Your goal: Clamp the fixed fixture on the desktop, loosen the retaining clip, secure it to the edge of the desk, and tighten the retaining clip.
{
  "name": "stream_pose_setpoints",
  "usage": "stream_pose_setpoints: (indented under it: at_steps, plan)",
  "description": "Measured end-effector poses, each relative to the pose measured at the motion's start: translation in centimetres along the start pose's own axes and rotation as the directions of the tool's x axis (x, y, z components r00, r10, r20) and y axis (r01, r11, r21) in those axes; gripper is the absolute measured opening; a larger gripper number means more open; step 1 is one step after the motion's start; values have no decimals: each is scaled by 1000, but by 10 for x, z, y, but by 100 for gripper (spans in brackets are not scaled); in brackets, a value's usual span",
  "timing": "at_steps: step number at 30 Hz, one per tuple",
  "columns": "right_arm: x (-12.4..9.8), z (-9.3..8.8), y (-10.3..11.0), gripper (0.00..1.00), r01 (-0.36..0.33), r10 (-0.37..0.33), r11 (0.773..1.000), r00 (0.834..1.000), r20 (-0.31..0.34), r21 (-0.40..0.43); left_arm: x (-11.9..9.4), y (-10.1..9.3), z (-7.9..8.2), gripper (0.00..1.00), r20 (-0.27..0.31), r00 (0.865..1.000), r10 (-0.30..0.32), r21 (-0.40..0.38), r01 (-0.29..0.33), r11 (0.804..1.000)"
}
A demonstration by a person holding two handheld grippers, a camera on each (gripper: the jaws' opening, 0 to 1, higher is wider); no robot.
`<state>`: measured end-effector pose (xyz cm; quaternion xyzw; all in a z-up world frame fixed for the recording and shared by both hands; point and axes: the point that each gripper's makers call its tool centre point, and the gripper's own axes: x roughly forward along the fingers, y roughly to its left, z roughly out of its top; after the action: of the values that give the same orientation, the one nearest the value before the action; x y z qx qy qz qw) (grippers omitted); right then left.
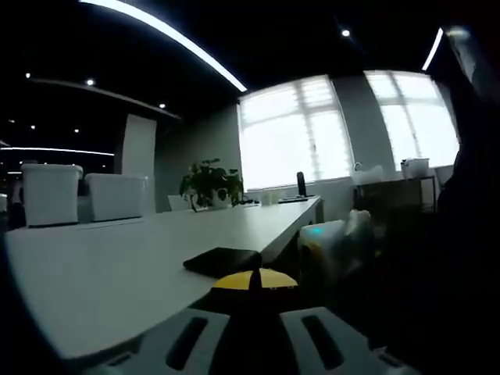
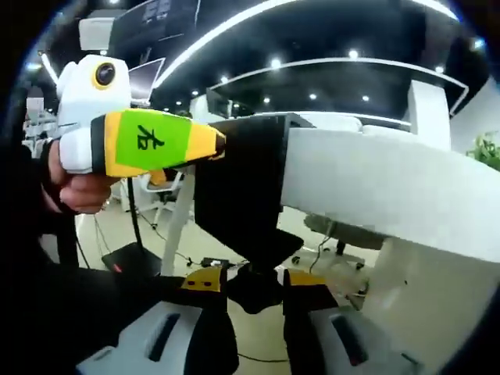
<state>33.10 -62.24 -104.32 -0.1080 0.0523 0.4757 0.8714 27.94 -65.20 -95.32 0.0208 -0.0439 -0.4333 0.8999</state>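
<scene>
A black clamp fixture (image 2: 238, 187) wraps the edge of the white desk (image 2: 391, 180); its flat top plate (image 1: 221, 261) lies on the desktop near the edge. In the left gripper view my left gripper (image 1: 254, 281) has its yellow tips together right at the plate. The right gripper view shows that gripper (image 2: 217, 144), yellow and green, coming in from the left with its tips on the fixture's top corner. Under the desk my right gripper (image 2: 254, 281) is shut on the fixture's black knob (image 2: 254, 295), one yellow-tipped jaw on each side.
Two white boxy things (image 1: 51, 194) stand at the desk's far left, with a potted plant (image 1: 209, 181) and a dark bottle (image 1: 301, 183) at its far end by bright windows. A hand (image 2: 74, 191) holds the left gripper. A desk leg (image 2: 178, 223) and floor cables lie below.
</scene>
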Motion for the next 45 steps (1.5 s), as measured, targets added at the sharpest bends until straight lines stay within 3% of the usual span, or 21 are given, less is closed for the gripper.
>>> stream_pose_setpoints:
  at_steps: [2,8,11,12,18,20,23,25,27,29,30,33,35,37,39,42,45]
  plan:
    - [1,0,1,25,-57,56,997,998,-3,-42,0,0,0,1,0,1000,0,-4,0,1000]
    - [3,-1,7,25,-162,162,985,987,-1,-51,1,0,-1,1,-4,1000,2,15,-2,1000]
    - [1,0,12,25,-186,186,981,982,10,-50,1,0,-1,1,-2,1000,2,17,-2,1000]
    - [1,2,14,25,-202,205,976,978,28,-85,1,0,-1,1,-1,1000,2,17,-2,1000]
    - [-3,1,20,26,-190,193,978,981,26,-84,0,0,-1,1,1,1000,-1,17,1,1000]
    - [-4,2,21,26,-150,152,985,988,14,-86,0,0,-1,1,1,1000,-1,13,1,1000]
    - [-4,4,5,30,-13,13,995,1000,5,-98,0,0,-1,1,0,1000,1,9,-1,1000]
    - [-11,7,4,36,80,-80,996,997,14,-34,1,1,0,1,-1,1000,0,7,0,1000]
    - [-18,6,2,39,198,-198,980,980,12,13,0,1,0,1,-3,1000,0,9,0,1000]
    - [-21,-3,-14,36,324,-323,944,946,-26,60,0,1,0,1,-3,1000,1,1,-1,1000]
    - [-24,-9,-17,36,396,-392,911,918,-57,112,0,2,0,1,-2,1000,0,-5,0,1000]
    - [-24,-3,-5,44,445,-452,866,892,-21,228,0,2,0,1,-3,1000,-3,-21,3,1000]
    - [-21,-2,-3,50,494,-496,851,867,-36,175,0,3,1,1,-4,1000,-3,-25,3,1000]
    - [-14,-5,3,47,519,-516,834,854,-68,187,-2,4,2,1,2,1000,-1,-30,1,1000]
    - [-7,-8,-7,46,546,-540,817,837,-87,188,-2,4,2,1,6,1000,-2,-40,2,999]
    - [-6,-7,-11,44,564,-559,805,825,-85,182,-2,4,2,1,4,1000,-2,-34,2,999]
    - [-5,-8,-14,37,569,-565,789,820,-89,231,-2,3,3,1,8,1000,-4,-40,4,999]
